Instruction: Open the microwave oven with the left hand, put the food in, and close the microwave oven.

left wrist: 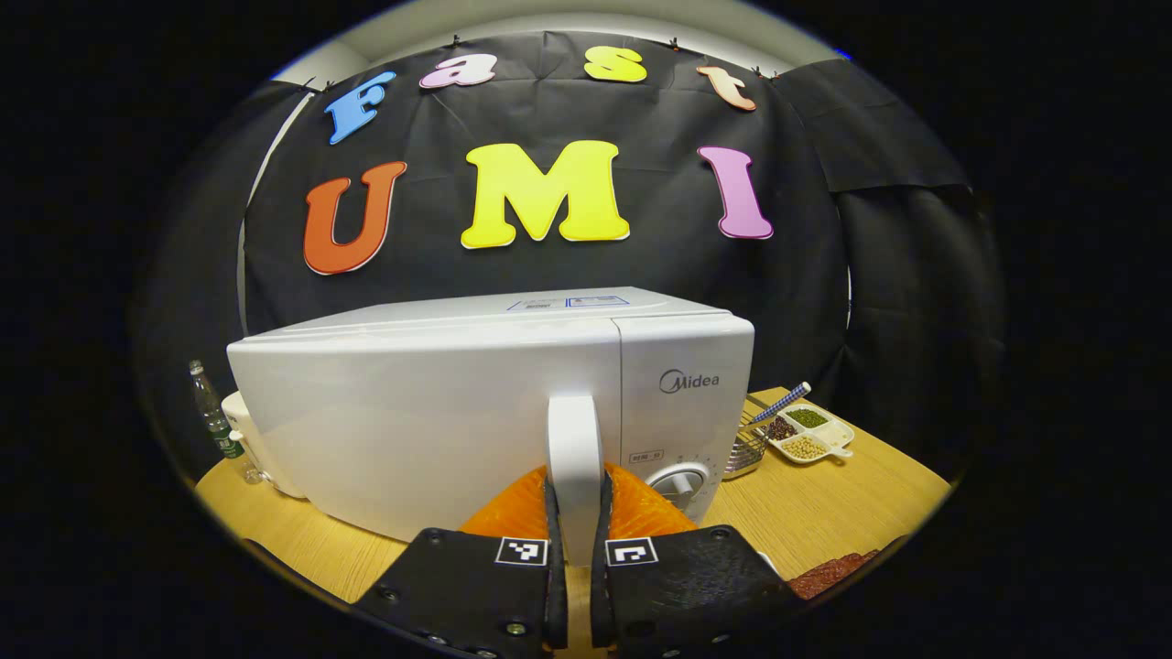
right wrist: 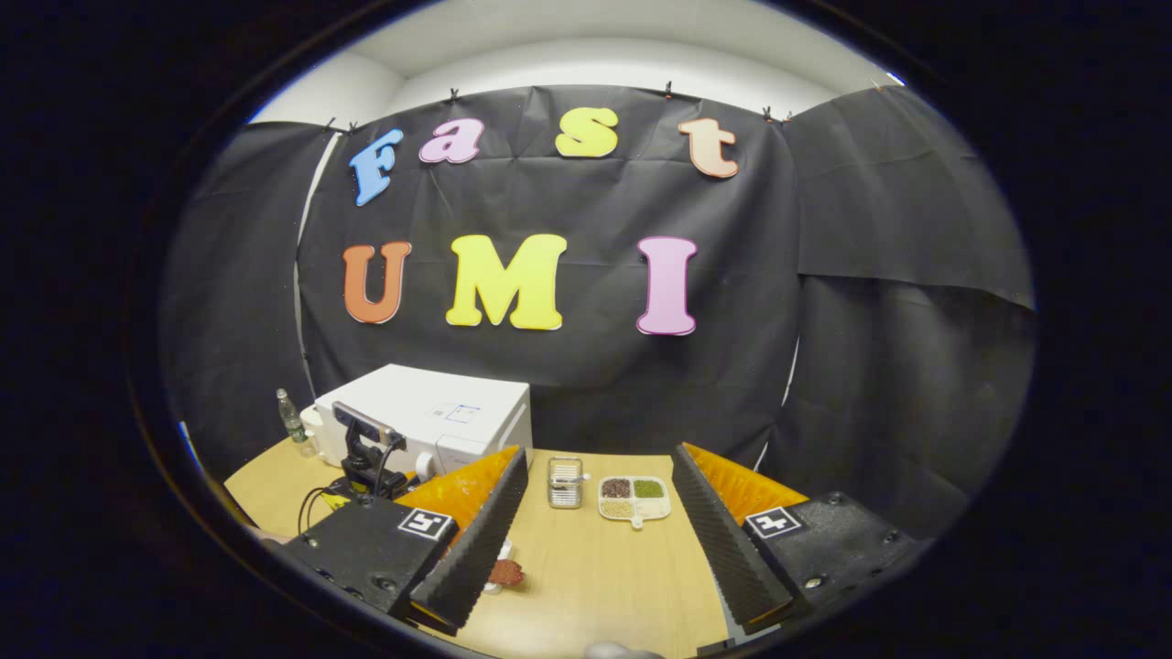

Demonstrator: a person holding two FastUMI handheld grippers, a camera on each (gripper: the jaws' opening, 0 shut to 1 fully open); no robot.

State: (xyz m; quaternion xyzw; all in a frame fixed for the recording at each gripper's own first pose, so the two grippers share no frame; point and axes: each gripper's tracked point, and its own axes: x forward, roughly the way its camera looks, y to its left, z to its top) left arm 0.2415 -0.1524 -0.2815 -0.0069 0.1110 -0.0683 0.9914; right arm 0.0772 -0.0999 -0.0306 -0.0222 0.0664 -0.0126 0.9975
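In the left gripper view, the left gripper (left wrist: pixel 574 549) is clamped on the microwave's door handle (left wrist: pixel 574 458), a white upright bar; both fingers press its sides near the lower end. The microwave (left wrist: pixel 430 412) stands on the wooden table (left wrist: pixel 824 513) with its door (left wrist: pixel 412 430) looking shut, flush with the control panel, where a dial (left wrist: pixel 682 480) sits just right of the handle. A bottle (left wrist: pixel 212 412) stands at the microwave's far left. To the right of the microwave lie a wire basket (left wrist: pixel 746 448) and a divided dish (left wrist: pixel 810 433) holding beans and grains, with a striped utensil (left wrist: pixel 778 403) resting above them. A reddish piece of food (left wrist: pixel 829 575) lies on the table at the lower right edge.

In the right gripper view, the right gripper (right wrist: pixel 600 531) hangs over the table (right wrist: pixel 595 577) with its fingers wide apart, gripping nothing. The food (right wrist: pixel 505 573) sits on the table just beside its left finger (right wrist: pixel 476 549). Farther off are the basket (right wrist: pixel 565 482), the dish (right wrist: pixel 634 496) and the microwave (right wrist: pixel 439 416), with the left gripper (right wrist: pixel 366 458) in front of it
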